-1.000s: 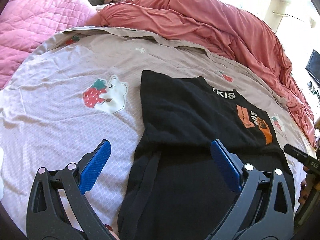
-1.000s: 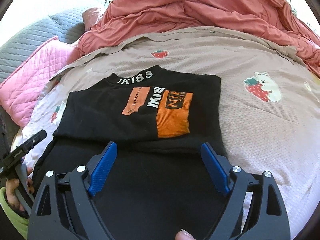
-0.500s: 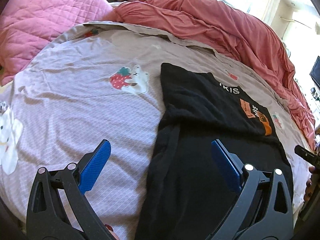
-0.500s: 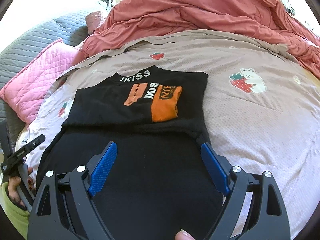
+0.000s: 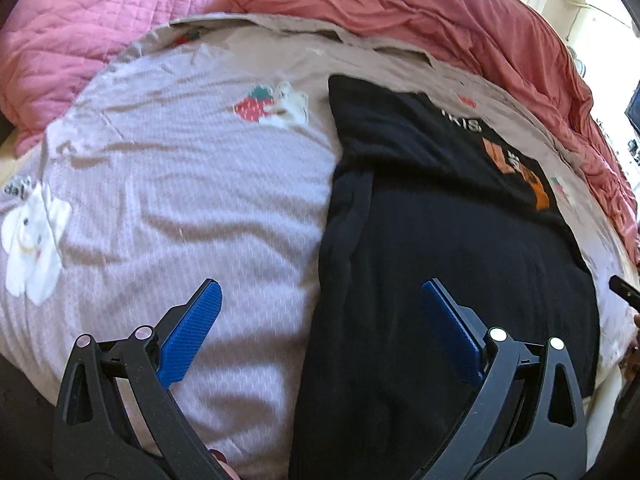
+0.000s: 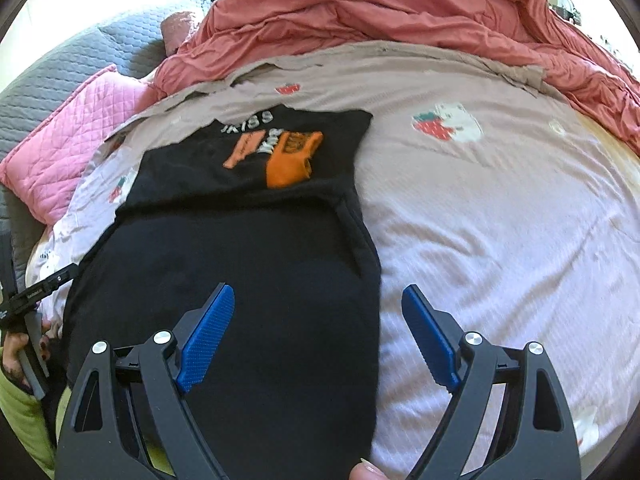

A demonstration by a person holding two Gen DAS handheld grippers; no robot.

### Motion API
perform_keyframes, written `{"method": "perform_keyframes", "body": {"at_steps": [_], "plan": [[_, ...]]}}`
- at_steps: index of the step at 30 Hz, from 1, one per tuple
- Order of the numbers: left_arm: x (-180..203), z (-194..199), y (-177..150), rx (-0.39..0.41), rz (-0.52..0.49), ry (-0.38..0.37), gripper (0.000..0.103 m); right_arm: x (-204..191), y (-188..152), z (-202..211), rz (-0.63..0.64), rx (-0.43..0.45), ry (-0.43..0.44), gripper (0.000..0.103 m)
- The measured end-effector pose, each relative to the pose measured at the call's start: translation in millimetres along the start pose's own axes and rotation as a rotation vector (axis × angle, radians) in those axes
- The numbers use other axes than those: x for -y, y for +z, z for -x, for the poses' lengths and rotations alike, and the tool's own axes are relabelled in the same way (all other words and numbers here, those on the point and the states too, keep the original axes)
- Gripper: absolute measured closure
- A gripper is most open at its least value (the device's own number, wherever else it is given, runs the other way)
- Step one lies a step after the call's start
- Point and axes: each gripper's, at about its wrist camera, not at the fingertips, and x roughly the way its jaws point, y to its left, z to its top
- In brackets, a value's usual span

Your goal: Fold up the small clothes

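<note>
Both claws, left (image 5: 318, 318) and right (image 6: 318, 320), hung released above the black shirt (image 6: 256, 264) on the bed (image 6: 500, 240); grabbing one layer could undo its fold.

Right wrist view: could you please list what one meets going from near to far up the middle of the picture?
Right gripper → black garment → orange print → strawberry-print sheet → rumpled red duvet.

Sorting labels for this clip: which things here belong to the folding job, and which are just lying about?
Job: black garment, left gripper, right gripper, both open.
Lying about: pink quilted pillow, red duvet, strawberry-print sheet.
</note>
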Motion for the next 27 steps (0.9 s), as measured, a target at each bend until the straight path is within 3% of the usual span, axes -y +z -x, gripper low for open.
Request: {"method": "perform_keyframes", "body": {"at_steps": [6, 14, 16, 18, 19, 21, 24, 27], "plan": [[-13, 4, -13, -0.036, 0.061, -0.098, 0.01, -1, -24, -1, 0.019, -0.068, 0.001, 0.018], [-6, 1, -21, -0.067, 0.037, -0.1, 0.01, 4, -54, -7, 0.008, -0.13, 0.007, 0.018], [-4, 0, -21, -0.072, 0.028, -0.094, 0.01, 1, -57, -6, 0.023, -0.123, 0.011, 0.028], [-2, -1, -23, -0.081, 0.015, -0.092, 0.02, -1, -57, -3, 0.043, -0.116, 0.006, 0.062], [-1, -3, -23, -0.092, 0.009, -0.101, 0.023, 0, -57, 0, 0.043, -0.108, 0.0, 0.073], [-1, -3, -24, -0.094, 0.011, -0.107, 0.044, 5, -55, 6, 0.025, -0.085, 0.01, 0.084], [-6, -2, -26, -0.095, 0.036, -0.129, 0.066, 13, -58, 13, 0.013, -0.077, 0.036, 0.09], [-10, 2, -28, -0.084, 0.063, -0.172, 0.079, 15, -65, 14, 0.025, -0.092, 0.044, 0.09]]}}
